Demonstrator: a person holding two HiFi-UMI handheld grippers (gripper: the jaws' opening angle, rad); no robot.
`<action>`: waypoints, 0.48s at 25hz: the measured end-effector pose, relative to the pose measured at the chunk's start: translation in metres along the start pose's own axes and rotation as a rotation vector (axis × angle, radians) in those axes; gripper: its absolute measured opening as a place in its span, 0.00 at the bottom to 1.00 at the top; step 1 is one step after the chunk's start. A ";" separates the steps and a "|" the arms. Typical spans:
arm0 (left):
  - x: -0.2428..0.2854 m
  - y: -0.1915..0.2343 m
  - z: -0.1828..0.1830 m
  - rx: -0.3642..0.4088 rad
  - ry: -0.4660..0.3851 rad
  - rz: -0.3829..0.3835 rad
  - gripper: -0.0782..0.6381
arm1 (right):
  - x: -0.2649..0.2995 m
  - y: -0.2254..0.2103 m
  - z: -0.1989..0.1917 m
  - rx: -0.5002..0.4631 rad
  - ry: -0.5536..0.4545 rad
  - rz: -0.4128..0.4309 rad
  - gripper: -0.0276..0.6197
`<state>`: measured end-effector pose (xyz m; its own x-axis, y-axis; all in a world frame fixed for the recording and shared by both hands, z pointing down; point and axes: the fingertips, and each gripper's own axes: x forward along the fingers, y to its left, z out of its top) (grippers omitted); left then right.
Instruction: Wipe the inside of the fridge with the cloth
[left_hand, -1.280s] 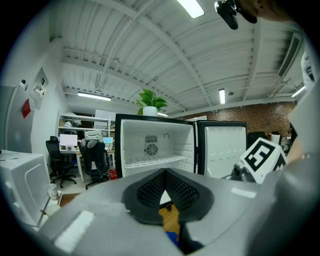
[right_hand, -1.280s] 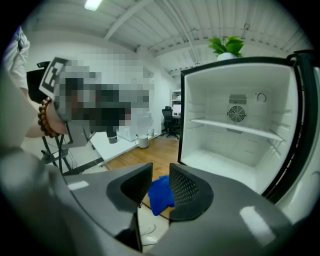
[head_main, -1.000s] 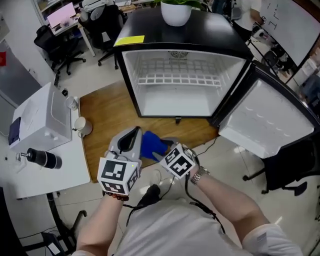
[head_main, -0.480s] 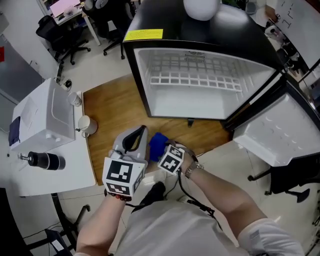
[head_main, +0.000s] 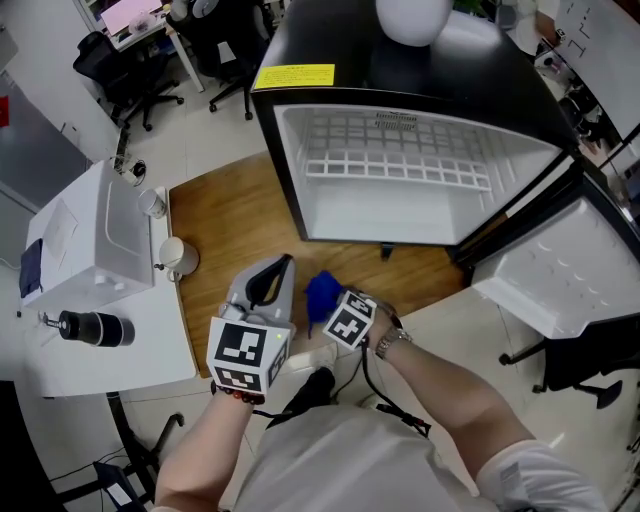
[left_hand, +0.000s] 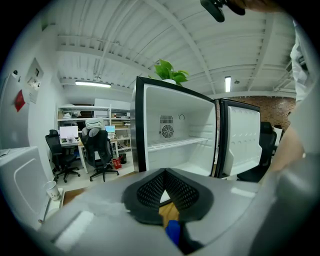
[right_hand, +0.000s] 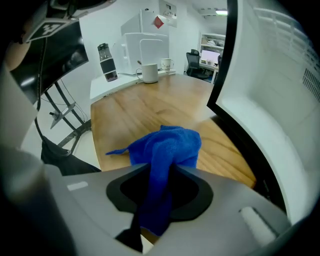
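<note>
The cloth (head_main: 322, 293), blue and bunched, lies on the wooden floor panel (head_main: 225, 215) just in front of the open fridge (head_main: 390, 215), outside the cabinet. Your right gripper (right_hand: 160, 172) is angled down onto it. Its jaws have just been closing, with a fold of the cloth between them. In the right gripper view the fabric runs through the gap and is pinched there, while the rest of the bundle spreads onto the wood beyond the tips.

Your left gripper (left_hand: 165, 172) sits just beside the right one, on its left, and points toward the fridge. Its jaws are pressed together with nothing held; only a sliver of wood and blue shows through the slit beneath them.

The fridge door (head_main: 560, 270) stands swung wide to the right. One wire shelf (head_main: 400, 165) crosses the white interior. A white pot (head_main: 412, 18) and a yellow label (head_main: 295, 75) are on the black top.

To the left of the panel, a white table (head_main: 150, 350) carries a white appliance (head_main: 85, 235), a mug (head_main: 178, 256) and a black bottle (head_main: 90, 326) lying on its side.
</note>
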<state>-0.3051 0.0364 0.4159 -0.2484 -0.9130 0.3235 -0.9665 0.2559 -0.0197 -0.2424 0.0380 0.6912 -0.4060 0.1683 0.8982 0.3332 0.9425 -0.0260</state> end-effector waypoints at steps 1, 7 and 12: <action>0.001 0.002 -0.001 0.001 -0.001 -0.002 0.12 | -0.002 -0.002 0.003 0.003 -0.014 -0.008 0.20; 0.009 0.008 0.011 0.017 -0.025 0.001 0.12 | -0.052 -0.036 0.035 -0.011 -0.196 -0.116 0.18; 0.014 0.018 0.032 0.026 -0.066 0.029 0.12 | -0.112 -0.068 0.063 -0.056 -0.393 -0.237 0.18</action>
<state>-0.3274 0.0185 0.3901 -0.2795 -0.9244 0.2597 -0.9599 0.2754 -0.0528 -0.2730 -0.0267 0.5648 -0.7651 0.0567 0.6414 0.2329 0.9530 0.1936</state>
